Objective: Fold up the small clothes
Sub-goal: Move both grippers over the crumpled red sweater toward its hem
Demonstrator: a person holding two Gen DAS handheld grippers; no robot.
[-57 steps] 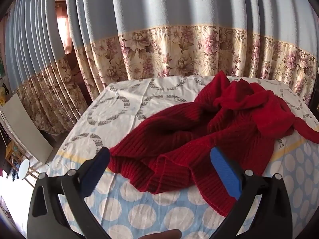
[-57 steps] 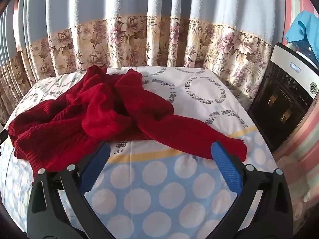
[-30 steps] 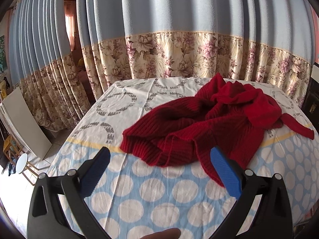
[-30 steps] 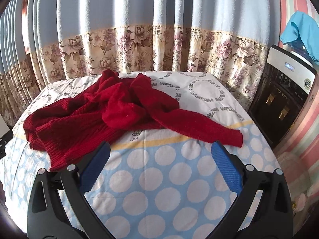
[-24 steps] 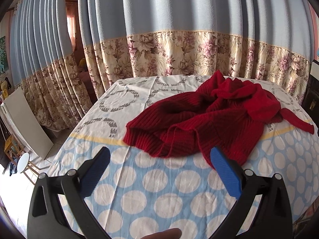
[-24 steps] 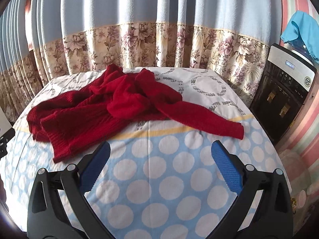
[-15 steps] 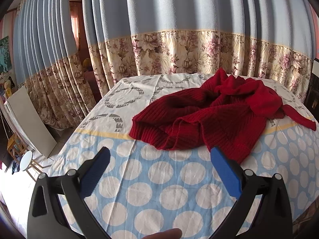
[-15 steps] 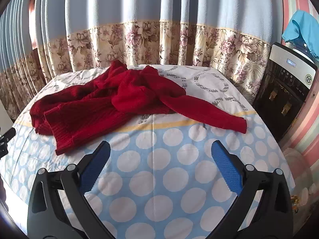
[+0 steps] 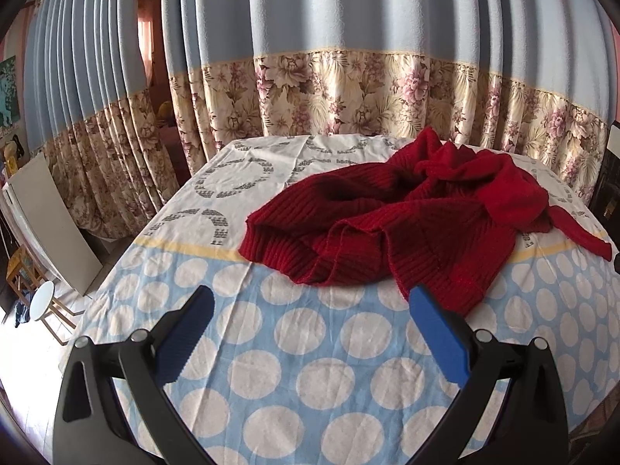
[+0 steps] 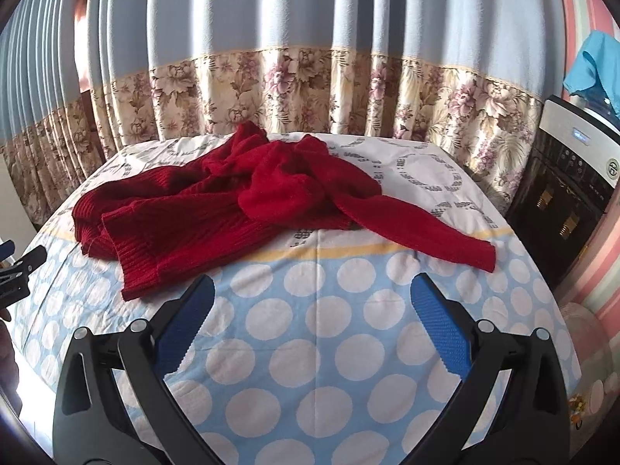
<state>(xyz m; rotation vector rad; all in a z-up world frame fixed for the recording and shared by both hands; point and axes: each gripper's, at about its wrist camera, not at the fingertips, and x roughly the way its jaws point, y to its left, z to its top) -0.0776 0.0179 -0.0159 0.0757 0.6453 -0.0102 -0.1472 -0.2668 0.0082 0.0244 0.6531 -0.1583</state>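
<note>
The red sweater [image 9: 407, 213] lies crumpled on the dotted tablecloth [image 9: 317, 348], at 12 o'clock from both claws. The left gripper [image 9: 308, 327] and right gripper [image 10: 312, 319] are wide apart, holding nothing.

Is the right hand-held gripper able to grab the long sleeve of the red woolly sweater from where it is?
Probably yes: the right hand-held gripper is open, and the red knitted sweater's sleeve lies flat ahead with only bare dotted tablecloth between.

A home room; floral-hemmed curtains [image 9: 348, 89]; patterned tablecloth [image 10: 329, 333]; water dispenser [image 10: 569, 193] beside it.
</note>
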